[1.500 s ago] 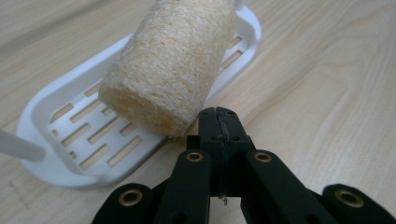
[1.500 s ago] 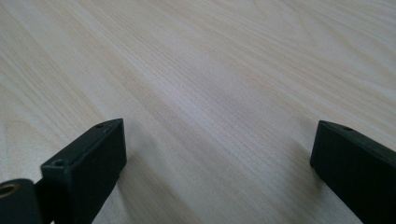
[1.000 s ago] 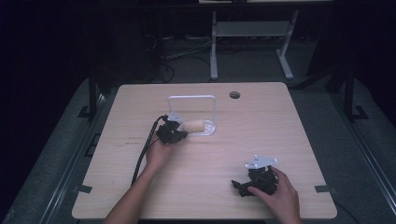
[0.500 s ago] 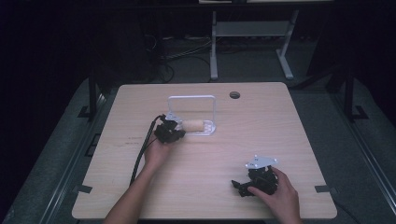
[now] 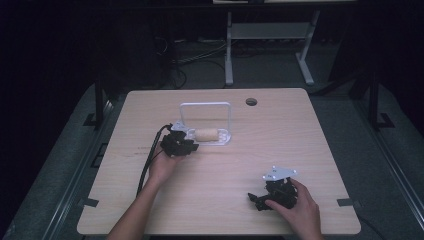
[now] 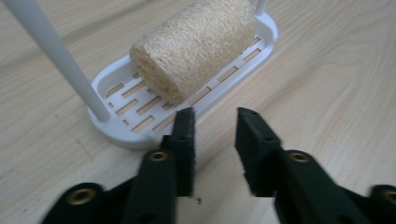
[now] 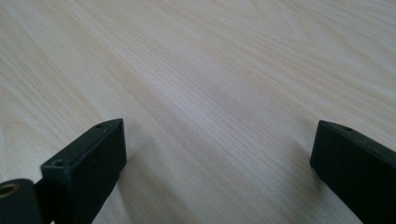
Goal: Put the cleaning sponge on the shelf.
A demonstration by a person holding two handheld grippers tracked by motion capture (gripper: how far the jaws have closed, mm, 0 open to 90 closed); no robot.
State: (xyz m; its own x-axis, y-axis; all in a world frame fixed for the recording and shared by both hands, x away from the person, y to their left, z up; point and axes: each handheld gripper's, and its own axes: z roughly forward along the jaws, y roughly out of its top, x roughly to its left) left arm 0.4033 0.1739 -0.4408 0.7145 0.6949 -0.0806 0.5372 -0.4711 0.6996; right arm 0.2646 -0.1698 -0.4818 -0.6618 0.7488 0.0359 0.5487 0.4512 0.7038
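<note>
Already the loofah roll (image 6: pixel 196 49) lies in the white slotted rack (image 6: pixel 112 126); just before it, left tongs (image 6: pixel 214 123) gape narrowly, empty, while right tongs (image 7: pixel 217 149) rest wide, empty.

The loofah roll (image 6: pixel 196 44) was pale straw-yellow with a coarse fibrous weave, its slotted rack (image 6: pixel 116 126) plain white, both grippers' jaws matt black, and the table (image 5: pixel 300 140) light wood-grained.

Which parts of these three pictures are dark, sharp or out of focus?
High view: the pale wooden table is lit, the room behind nearly black. Left gripper view: the beige loofah roll in the white slotted tray is sharp, the near jaws soft. Right gripper view: wood grain clear, jaws blurred, casting soft shadows.
</note>
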